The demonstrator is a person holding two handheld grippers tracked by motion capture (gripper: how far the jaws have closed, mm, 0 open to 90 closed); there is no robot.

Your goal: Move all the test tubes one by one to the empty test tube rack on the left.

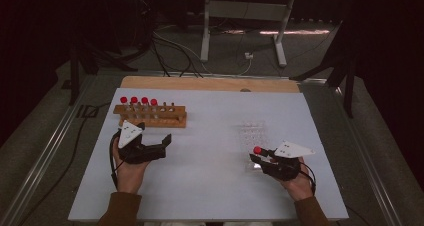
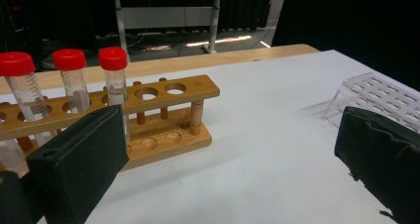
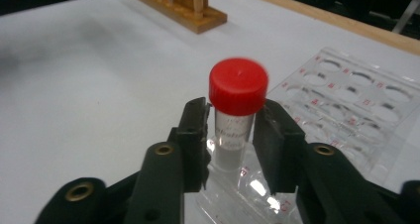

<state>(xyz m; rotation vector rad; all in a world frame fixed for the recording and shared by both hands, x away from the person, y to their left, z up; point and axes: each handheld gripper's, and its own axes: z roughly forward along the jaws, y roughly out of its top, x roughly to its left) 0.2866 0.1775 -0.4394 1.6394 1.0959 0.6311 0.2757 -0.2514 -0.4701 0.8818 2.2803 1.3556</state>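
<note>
At far left a wooden rack (image 1: 152,115) stands on the tabletop (image 1: 205,181). It is rectangular, two-tiered, with round holes in the top bar and turned posts at the ends. Four clear plastic tubes (image 1: 139,106) with red screw caps stand upright in its left holes; the right holes are vacant.

Just in front of the rack the left tool (image 1: 167,140) is held in the person's left hand (image 1: 129,172). Its two black foam-padded jaws stand wide apart with nothing between them.

To the right lies a clear plastic rack (image 1: 255,136), flat and rectangular, with rows of round wells. Small red numerals mark the wells; they are too blurred to read.

At the near edge of this clear rack the right tool (image 3: 229,135) is clamped on the clear body of a red-capped tube (image 3: 236,105), which stands upright. Grey printing on the tube is illegible.

The tabletop is a matte white sheet over a wooden board. Beyond it are a dark floor, cables and a white metal frame (image 1: 245,21).
</note>
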